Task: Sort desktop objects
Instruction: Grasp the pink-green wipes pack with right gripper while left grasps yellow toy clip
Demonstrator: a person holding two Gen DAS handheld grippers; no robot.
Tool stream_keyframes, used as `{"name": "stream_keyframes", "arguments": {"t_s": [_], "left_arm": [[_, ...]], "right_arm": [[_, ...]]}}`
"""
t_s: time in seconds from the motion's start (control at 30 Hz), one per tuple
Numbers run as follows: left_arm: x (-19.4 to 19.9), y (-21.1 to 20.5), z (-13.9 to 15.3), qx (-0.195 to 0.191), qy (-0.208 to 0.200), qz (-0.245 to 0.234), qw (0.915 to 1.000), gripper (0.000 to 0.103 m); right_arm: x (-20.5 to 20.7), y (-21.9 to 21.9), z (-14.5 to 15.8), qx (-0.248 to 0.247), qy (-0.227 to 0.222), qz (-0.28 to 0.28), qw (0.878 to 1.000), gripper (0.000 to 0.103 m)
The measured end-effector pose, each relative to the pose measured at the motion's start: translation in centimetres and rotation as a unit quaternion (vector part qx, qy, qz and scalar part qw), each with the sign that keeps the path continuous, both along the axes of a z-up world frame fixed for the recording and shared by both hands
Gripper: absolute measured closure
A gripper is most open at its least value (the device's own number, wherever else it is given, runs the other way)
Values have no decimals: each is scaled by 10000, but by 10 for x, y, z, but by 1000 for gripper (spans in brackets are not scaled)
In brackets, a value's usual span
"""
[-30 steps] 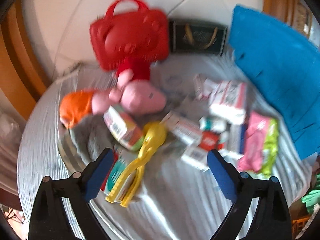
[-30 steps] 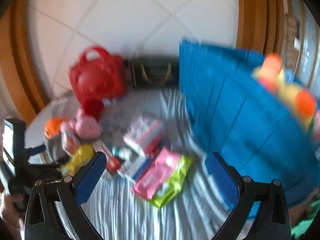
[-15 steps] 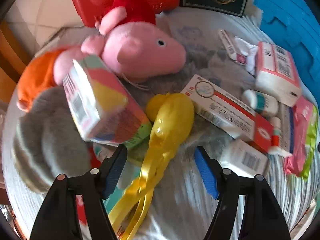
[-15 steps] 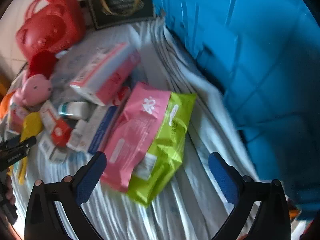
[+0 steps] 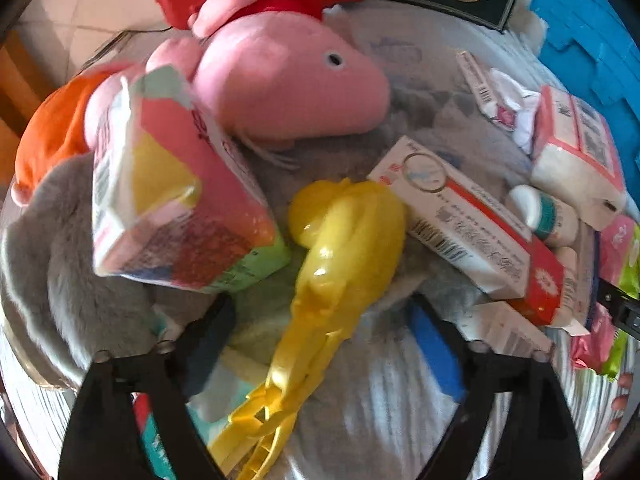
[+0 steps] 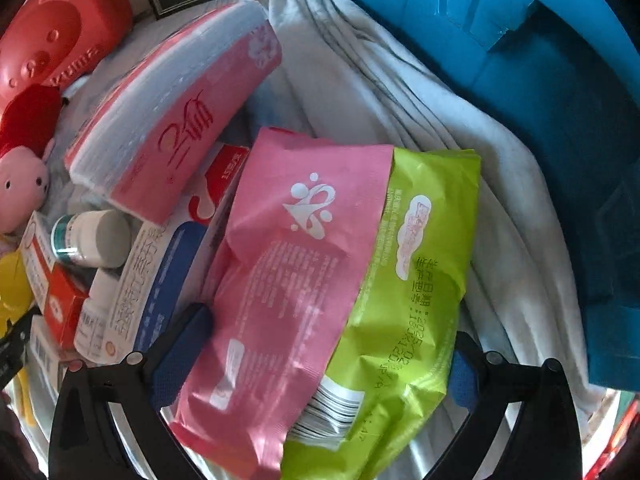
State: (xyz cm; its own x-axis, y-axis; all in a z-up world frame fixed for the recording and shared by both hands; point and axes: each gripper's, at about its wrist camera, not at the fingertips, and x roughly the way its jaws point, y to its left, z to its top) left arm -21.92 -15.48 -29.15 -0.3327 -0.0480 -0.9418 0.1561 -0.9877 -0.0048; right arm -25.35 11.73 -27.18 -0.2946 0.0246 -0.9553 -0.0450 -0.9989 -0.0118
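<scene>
Straddling the yellow plastic tongs (image 5: 340, 264), the left claw (image 5: 320, 344) stands wide, its blue pads on either side of the tongs' handle without touching it. Just left of the tongs a colourful carton (image 5: 176, 200) tilts against a pink plush pig (image 5: 288, 80); just right of them lies a white and red box (image 5: 464, 224), with a small white bottle (image 5: 544, 216) beyond it. The right claw (image 6: 320, 360) also stands wide, its fingers flanking a pink and green wipes pack (image 6: 336, 280) lying on the pale cloth-covered surface (image 6: 500, 184). Beside that pack's right edge rises a blue bin (image 6: 540, 100); to its upper left rests a pink tissue pack (image 6: 176, 108).
</scene>
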Motion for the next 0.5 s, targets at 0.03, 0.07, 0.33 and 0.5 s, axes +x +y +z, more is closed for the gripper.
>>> {"name": "stream_keyframes", "arguments": {"t_s": [0.03, 0.07, 0.33, 0.5], "left_arm": [[1, -1, 0, 24, 2, 30, 10000, 10], [3, 0, 0, 16, -5, -6, 10000, 10], [28, 12, 14, -66, 28, -157, 9999, 87], [47, 18, 37, -47, 234, -118, 9996, 88]], "right_arm": [[1, 1, 0, -8, 7, 13, 10000, 0], [2, 3, 1, -23, 23, 32, 10000, 0], [18, 13, 12, -89, 67, 409, 9991, 17], [41, 30, 42, -189, 482, 439, 9977, 74]]}}
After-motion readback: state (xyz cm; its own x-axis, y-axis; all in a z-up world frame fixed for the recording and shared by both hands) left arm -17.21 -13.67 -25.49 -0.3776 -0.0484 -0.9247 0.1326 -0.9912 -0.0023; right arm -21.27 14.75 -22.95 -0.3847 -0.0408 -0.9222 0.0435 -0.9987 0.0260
